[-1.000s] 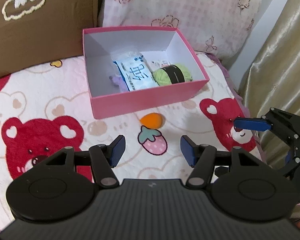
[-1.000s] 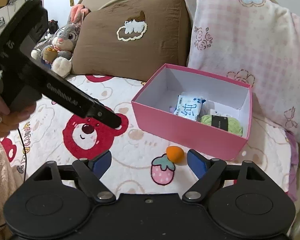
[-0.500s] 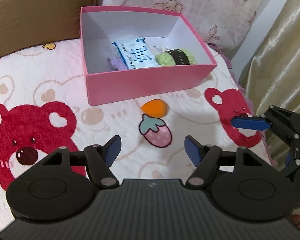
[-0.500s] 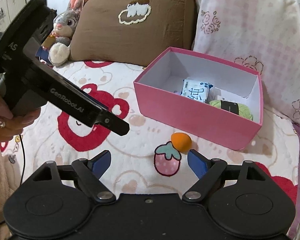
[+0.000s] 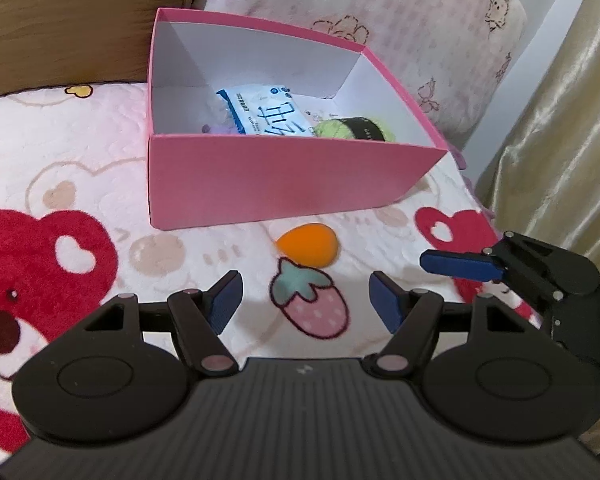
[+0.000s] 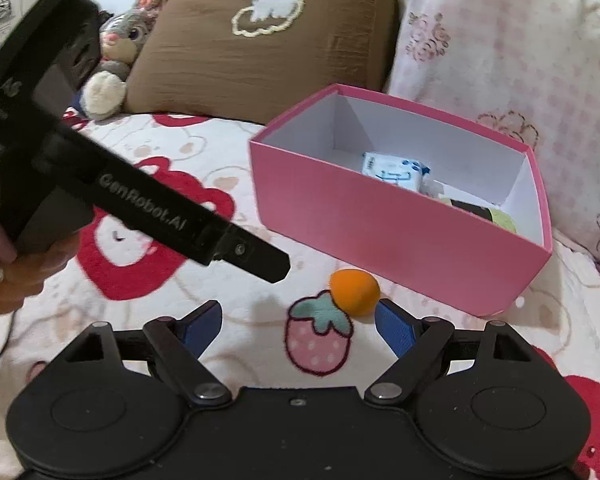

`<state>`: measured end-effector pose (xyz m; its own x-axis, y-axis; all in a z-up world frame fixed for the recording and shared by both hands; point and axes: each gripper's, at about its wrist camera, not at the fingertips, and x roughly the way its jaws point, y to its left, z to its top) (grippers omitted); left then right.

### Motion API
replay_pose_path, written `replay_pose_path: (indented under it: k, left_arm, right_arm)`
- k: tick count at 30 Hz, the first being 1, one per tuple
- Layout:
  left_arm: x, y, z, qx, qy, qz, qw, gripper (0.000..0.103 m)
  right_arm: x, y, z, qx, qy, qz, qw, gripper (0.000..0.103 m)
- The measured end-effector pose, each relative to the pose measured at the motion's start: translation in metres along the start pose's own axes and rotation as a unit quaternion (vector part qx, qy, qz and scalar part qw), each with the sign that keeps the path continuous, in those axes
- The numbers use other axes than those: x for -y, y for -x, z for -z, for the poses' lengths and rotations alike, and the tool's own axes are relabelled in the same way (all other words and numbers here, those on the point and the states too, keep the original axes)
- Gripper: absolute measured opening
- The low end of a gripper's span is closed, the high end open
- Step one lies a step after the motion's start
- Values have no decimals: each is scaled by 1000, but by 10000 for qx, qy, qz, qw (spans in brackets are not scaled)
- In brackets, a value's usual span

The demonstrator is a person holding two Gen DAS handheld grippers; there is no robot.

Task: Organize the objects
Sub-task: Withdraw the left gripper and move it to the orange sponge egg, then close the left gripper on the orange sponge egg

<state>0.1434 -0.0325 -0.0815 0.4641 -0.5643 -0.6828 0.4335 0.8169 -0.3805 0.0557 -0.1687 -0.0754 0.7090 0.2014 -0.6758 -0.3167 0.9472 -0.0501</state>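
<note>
An orange egg-shaped sponge (image 5: 308,244) (image 6: 355,292) lies on the bear-print blanket just in front of the pink box (image 5: 280,180) (image 6: 380,232). Inside the box are a blue-and-white tissue pack (image 5: 268,114) (image 6: 396,170), a green yarn ball (image 5: 352,130) (image 6: 500,218) and a small purple thing (image 5: 216,130). My left gripper (image 5: 305,292) is open and empty, just short of the sponge. My right gripper (image 6: 298,316) is open too, the sponge sitting just beyond its right fingertip. One blue finger (image 5: 460,266) of the right gripper shows in the left wrist view.
A brown pillow (image 6: 260,48) and a pink checked pillow (image 6: 500,40) lean behind the box. A plush rabbit (image 6: 120,52) sits at the far left. A gold curtain (image 5: 560,120) hangs on the right. A hand (image 6: 4,276) holds the left gripper's body (image 6: 140,208).
Both grippers have come down and closer to the sponge and box. The left jaws have widened a little. The sponge and box have not moved.
</note>
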Motion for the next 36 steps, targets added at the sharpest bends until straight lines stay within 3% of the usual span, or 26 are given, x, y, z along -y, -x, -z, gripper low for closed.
replay_pose_path:
  k: [15, 19, 22, 25, 28, 29, 33, 36]
  left_arm:
    - [-9, -71, 10, -9, 126, -45, 9999, 69]
    - [-9, -79, 9, 84, 111, 51, 9999, 68]
    - [-7, -82, 8, 263, 79, -136, 9995, 67]
    - [-5, -87, 7, 301, 156, 1, 9994, 66]
    - [-7, -90, 6, 368, 281, 119, 9989, 55]
    - [-7, -91, 5, 360, 341, 205, 9986, 46]
    - [-6, -89, 6, 345, 215, 256, 9988, 42]
    - [-7, -86, 8, 324, 272, 362, 9984, 41]
  right_arm:
    - [23, -72, 29, 156, -261, 554, 9980, 87]
    - [29, -82, 31, 208, -487, 388, 9978, 86]
    - [30, -89, 32, 201, -552, 341, 9977, 86]
    - [29, -93, 32, 247, -525, 273, 9979, 85]
    - [25, -98, 30, 258, -396, 219, 9986, 71]
    - [25, -99, 29, 249, -382, 242, 9987, 68]
    - [30, -96, 30, 289, -463, 393, 9977, 44]
    - [32, -91, 32, 297, -527, 373, 9975, 43]
